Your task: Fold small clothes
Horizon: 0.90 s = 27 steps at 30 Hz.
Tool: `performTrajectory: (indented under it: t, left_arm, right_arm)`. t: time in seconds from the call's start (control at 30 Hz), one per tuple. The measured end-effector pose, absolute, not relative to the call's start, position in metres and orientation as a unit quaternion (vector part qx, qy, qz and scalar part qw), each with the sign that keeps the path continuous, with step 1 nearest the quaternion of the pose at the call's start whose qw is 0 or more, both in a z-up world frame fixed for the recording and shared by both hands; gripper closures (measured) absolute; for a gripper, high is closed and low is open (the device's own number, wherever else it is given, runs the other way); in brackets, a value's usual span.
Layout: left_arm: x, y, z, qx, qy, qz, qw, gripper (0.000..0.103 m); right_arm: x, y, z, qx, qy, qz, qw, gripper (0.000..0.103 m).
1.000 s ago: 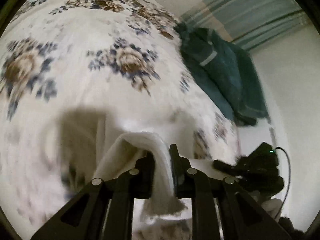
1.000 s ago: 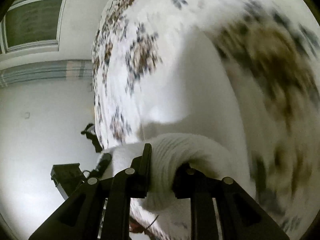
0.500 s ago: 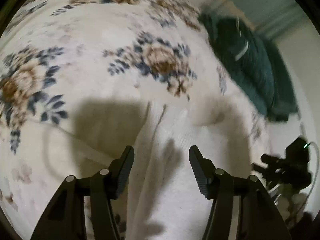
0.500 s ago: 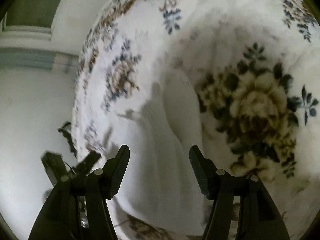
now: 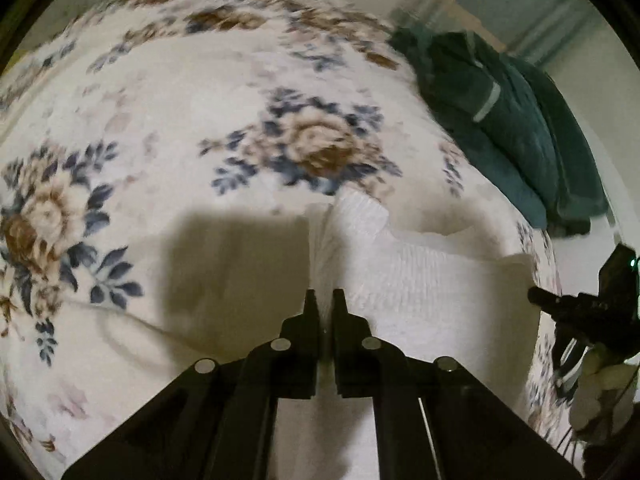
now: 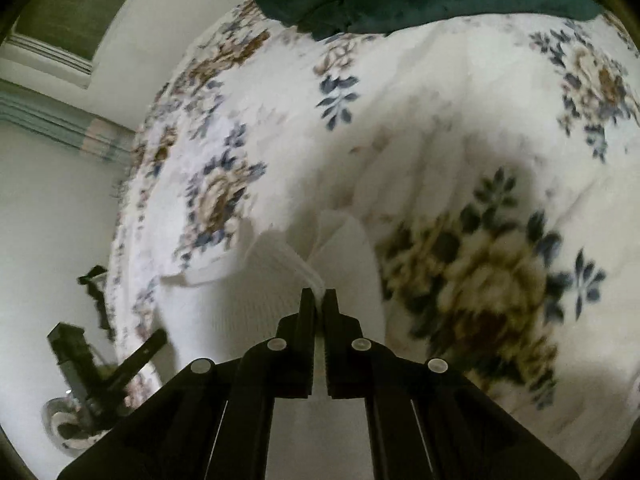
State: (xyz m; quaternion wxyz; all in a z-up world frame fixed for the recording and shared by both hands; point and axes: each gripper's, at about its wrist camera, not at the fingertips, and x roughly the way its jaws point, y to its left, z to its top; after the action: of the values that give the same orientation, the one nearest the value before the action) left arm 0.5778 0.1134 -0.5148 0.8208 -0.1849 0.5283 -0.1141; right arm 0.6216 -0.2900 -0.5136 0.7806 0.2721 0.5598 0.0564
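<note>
- White knit garment (image 5: 404, 264): small, ribbed, lying on the bed near its edge, partly bunched into folds.
- Right tongs (image 6: 319, 294): closed to a sliver, a raised ridge of the white knit pinched between the tips.
- Left tongs (image 5: 325, 296): closed to a narrow gap, tips down on the garment; whether any cloth is caught there is hard to tell, as the view is soft.
- Floral blanket (image 5: 168, 92): cream with blue and brown flowers, covering the bed under the garment.
- Dark green cloth (image 5: 508, 120): heaped at the far edge of the bed, well apart from the garment.
</note>
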Motion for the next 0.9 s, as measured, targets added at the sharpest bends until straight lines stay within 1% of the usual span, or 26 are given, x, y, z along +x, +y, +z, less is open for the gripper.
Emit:
performTrajectory:
  t: [0.17, 0.27, 0.3, 0.33, 0.37, 0.4, 0.43, 0.5, 0.57, 0.63, 0.77, 0.8, 0.87, 0.9]
  left_arm:
    - [0.6, 0.13, -0.563, -0.203, 0.578, -0.085, 0.786, 0.1]
    - [0.591, 0.147, -0.571, -0.263, 0.594, -0.108, 0.753, 0.098]
    - [0.584, 0.151, -0.569, -0.279, 0.589, -0.119, 0.749, 0.096]
    - [0.572, 0.159, -0.565, -0.296, 0.584, -0.129, 0.745, 0.085]
    - [0.562, 0.164, -0.564, -0.309, 0.58, -0.137, 0.741, 0.076]
    - [0.552, 0.168, -0.563, -0.327, 0.573, -0.148, 0.737, 0.053]
    - [0.539, 0.173, -0.564, -0.351, 0.564, -0.157, 0.731, 0.037]
    - [0.518, 0.175, -0.571, -0.397, 0.553, -0.183, 0.709, 0.036]
    - [0.509, 0.166, -0.58, -0.417, 0.559, -0.206, 0.686, 0.036]
    - [0.507, 0.149, -0.591, -0.422, 0.567, -0.231, 0.668, 0.036]
    - [0.514, 0.115, -0.598, -0.397, 0.581, -0.251, 0.665, 0.036]
    - [0.515, 0.11, -0.595, -0.389, 0.576, -0.251, 0.674, 0.039]
    - [0.515, 0.104, -0.585, -0.369, 0.571, -0.246, 0.691, 0.066]
    - [0.514, 0.104, -0.577, -0.357, 0.567, -0.237, 0.704, 0.074]
  right_arm:
    - [0.654, -0.285, -0.558, 0.216, 0.609, 0.013, 0.763, 0.1]
    - [0.655, -0.292, -0.575, 0.262, 0.635, 0.038, 0.725, 0.098]
    - [0.652, -0.296, -0.575, 0.278, 0.636, 0.047, 0.718, 0.089]
    - [0.644, -0.301, -0.571, 0.295, 0.635, 0.059, 0.712, 0.063]
    - [0.635, -0.306, -0.567, 0.306, 0.63, 0.069, 0.71, 0.044]
    - [0.624, -0.311, -0.563, 0.319, 0.622, 0.079, 0.71, 0.018]
    - [0.611, -0.317, -0.56, 0.336, 0.613, 0.094, 0.709, 0.008]
    - [0.583, -0.323, -0.566, 0.375, 0.611, 0.125, 0.686, 0.007]
    - [0.562, -0.317, -0.582, 0.399, 0.623, 0.159, 0.654, 0.007]
    - [0.549, -0.303, -0.605, 0.406, 0.643, 0.18, 0.624, 0.003]
    - [0.545, -0.268, -0.649, 0.405, 0.672, 0.207, 0.585, 0.003]
    - [0.546, -0.263, -0.651, 0.409, 0.666, 0.211, 0.587, 0.003]
    - [0.549, -0.257, -0.647, 0.419, 0.649, 0.212, 0.599, 0.024]
    - [0.548, -0.254, -0.642, 0.415, 0.646, 0.204, 0.607, 0.038]
